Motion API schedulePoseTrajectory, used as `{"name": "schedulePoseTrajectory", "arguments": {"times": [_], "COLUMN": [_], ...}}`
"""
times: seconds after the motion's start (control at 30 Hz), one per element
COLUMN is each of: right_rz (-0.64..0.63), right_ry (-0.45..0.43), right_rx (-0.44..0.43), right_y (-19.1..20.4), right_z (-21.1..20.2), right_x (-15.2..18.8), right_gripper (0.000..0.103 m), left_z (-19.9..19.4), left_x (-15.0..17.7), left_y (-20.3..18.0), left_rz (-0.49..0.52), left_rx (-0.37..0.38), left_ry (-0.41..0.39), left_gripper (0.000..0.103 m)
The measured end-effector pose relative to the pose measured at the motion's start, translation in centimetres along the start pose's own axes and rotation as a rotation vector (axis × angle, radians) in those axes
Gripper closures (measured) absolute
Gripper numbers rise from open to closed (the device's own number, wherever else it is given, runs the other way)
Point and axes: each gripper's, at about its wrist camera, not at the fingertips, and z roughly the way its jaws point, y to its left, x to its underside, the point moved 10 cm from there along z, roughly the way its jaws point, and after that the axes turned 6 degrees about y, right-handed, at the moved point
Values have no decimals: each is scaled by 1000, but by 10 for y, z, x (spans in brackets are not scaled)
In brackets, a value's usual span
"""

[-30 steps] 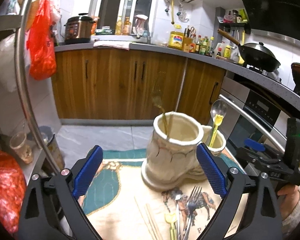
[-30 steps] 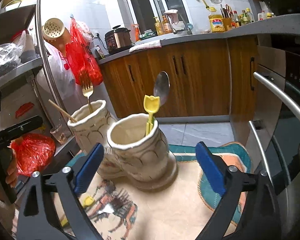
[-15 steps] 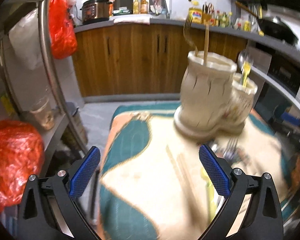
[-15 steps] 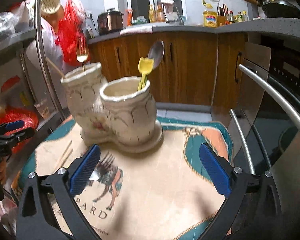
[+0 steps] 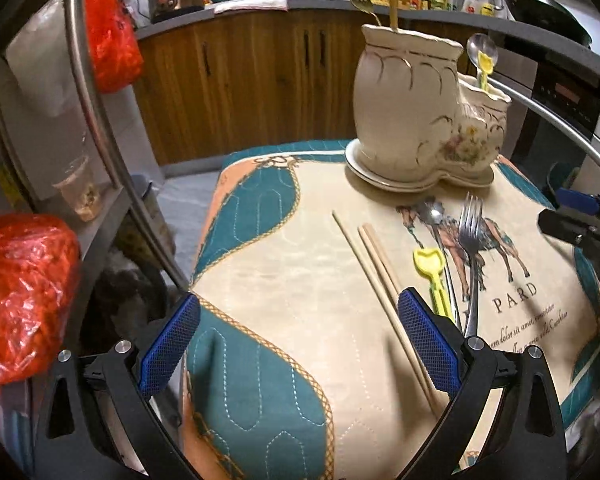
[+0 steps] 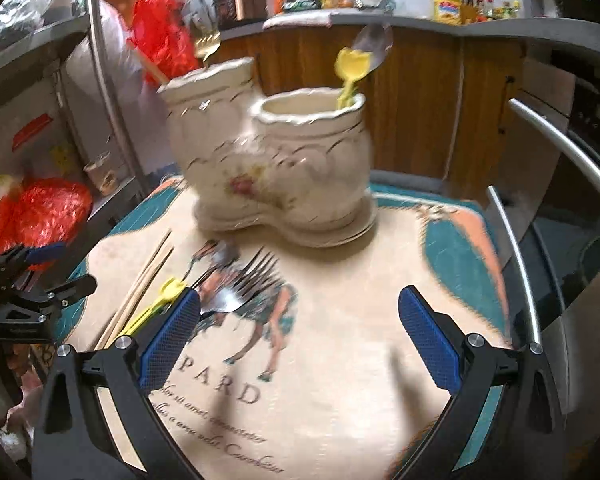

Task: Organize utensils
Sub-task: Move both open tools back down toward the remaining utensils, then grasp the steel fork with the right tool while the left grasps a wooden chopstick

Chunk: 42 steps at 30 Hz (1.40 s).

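Lying beside left fingers (image 5: 428, 340): chopsticks (image 5: 374, 268)

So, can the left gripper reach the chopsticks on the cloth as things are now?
Probably yes. The left gripper is open and empty, low over the cloth, and the chopsticks lie flat just ahead, beside its right jaw. Nothing covers them; the yellow spoon lies close alongside.

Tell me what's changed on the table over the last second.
Both claws, left and right, pulled back from the ceramic holder, open and empty. The chopsticks, forks and yellow utensil lie where they were on the cloth.
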Motion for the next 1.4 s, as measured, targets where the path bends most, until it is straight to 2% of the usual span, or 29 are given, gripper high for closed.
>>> {"name": "schedulePoseTrajectory", "arguments": {"times": [0.13,0.3,0.53,0.67,0.73,0.9,1.03,1.07,1.1,1.17,1.23,1.33,1.4], "right_rz": [-17,-21,21,18,34,49,58,61,63,67,70,70,72], "right_ry": [42,93,148,164,165,133,94,81,67,50,34,12,5], "right_rx": [-50,-78,-166,-175,-184,-220,-243,-247,-252,-256,-266,-264,-265], "right_y": [14,19,22,26,24,24,16,14,11,6,1,-6,-7], "right_z": [15,39,62,70,71,61,43,38,31,21,11,-2,-6], "right_x": [1,-2,-7,-8,-9,-11,-14,-16,-17,-20,-21,-22,-23], "right_gripper": [9,37,59,74,85,94,95,96,97,98,99,99,99], "left_z": [3,4,6,7,7,11,19,21,24,30,34,39,41], "left_x": [4,5,6,6,6,4,-1,-2,-3,-3,-4,-9,-10], "left_y": [-4,-3,-3,-3,-3,-6,-7,-7,-7,-8,-9,-15,-20], "left_rz": [-2,-15,-9,-12,-12,-9,-8,-16,-26,-40,-51,-41,-38], "left_rx": [31,40,53,57,62,74,64,67,76,91,103,104,105], "left_ry": [27,32,35,35,37,55,85,97,109,142,157,167,180], "left_gripper": [5,5,5,5,5,5,8,12,23,34,38,48,59]}}
